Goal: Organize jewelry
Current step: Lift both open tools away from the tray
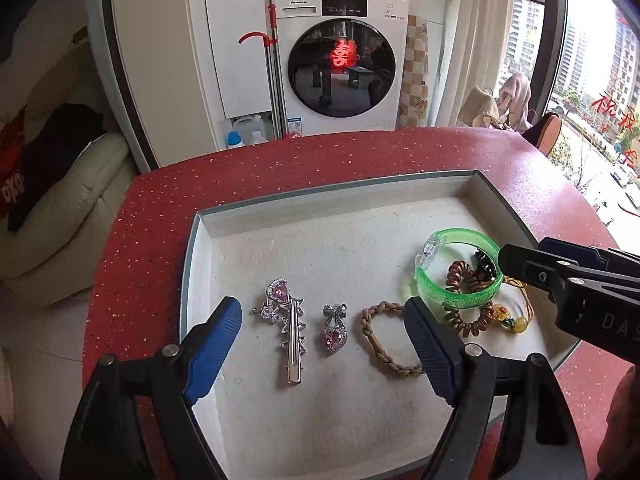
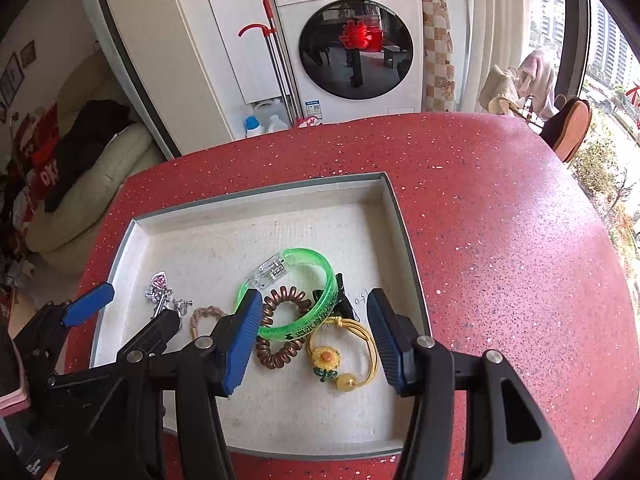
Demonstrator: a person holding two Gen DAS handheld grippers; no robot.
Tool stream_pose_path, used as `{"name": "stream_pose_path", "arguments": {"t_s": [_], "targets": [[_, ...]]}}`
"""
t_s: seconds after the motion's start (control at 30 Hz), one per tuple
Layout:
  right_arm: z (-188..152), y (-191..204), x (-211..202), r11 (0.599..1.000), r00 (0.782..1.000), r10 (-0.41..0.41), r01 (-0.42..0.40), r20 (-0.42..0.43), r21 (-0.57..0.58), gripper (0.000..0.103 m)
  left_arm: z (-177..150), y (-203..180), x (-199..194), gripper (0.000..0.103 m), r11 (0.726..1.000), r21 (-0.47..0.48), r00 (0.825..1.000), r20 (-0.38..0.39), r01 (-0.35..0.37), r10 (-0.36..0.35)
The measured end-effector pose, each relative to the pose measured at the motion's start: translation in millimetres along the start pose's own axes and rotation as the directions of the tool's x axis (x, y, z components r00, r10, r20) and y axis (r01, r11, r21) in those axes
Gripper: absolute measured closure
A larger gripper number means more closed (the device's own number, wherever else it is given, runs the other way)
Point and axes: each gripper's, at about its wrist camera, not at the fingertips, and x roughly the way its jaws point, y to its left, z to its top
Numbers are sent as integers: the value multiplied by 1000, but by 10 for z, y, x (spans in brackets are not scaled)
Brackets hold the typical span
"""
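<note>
A shallow white tray (image 1: 320, 194) on a red speckled table holds the jewelry. My left gripper (image 1: 322, 312) hangs open above a silver hair clip (image 1: 294, 340) with a pink stone and a pink heart brooch (image 1: 334, 332); a braided brown band (image 1: 384, 340) lies by its right finger. My right gripper (image 2: 314, 300) is open over a pile: a green bangle (image 2: 304, 328), a copper coil hair tie (image 2: 280, 356), a yellow sunflower hair tie (image 2: 326, 358) and a small black claw clip (image 2: 344, 304). Neither gripper's pads press on anything.
The red table (image 2: 500, 240) stretches bare to the tray's right. Behind it stand a washing machine (image 1: 340, 64), a mop and detergent bottles (image 1: 236, 138). A cream sofa (image 1: 60, 220) lies left, and a window runs along the right.
</note>
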Motion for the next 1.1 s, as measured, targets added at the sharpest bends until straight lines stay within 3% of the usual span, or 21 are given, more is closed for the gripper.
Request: {"name": "stream_pose_path", "arguments": {"t_s": [0.17,0.27,0.63,0.7,0.9,1.1], "targets": [[-25,-2,-29,1000,1000,8,-8,-7,1,45,-1,52,-45,0,1000,-17,1000,5,-9,9],[-47,9,-75,999,999,33,-33,-4,6,28,-35,88,-112,0,999,-29,1000,16,-16,16],[-158,29,-399,995,993,91,-93,72,22,14,-113,139,-413,0,1000,-30,999,44,-8,9],[-185,26,-463,995,992,91,-93,85,19,0,-141,169,-472,0,999,-43,999,46,9,-7],[-320,55,-680,992,985,122,-123,120,9,0,-299,210,-679,0,999,-25,997,63,-30,32],[-490,89,-889,991,983,133,-135,128,10,0,-526,253,-823,0,999,-42,999,33,-16,18]]}}
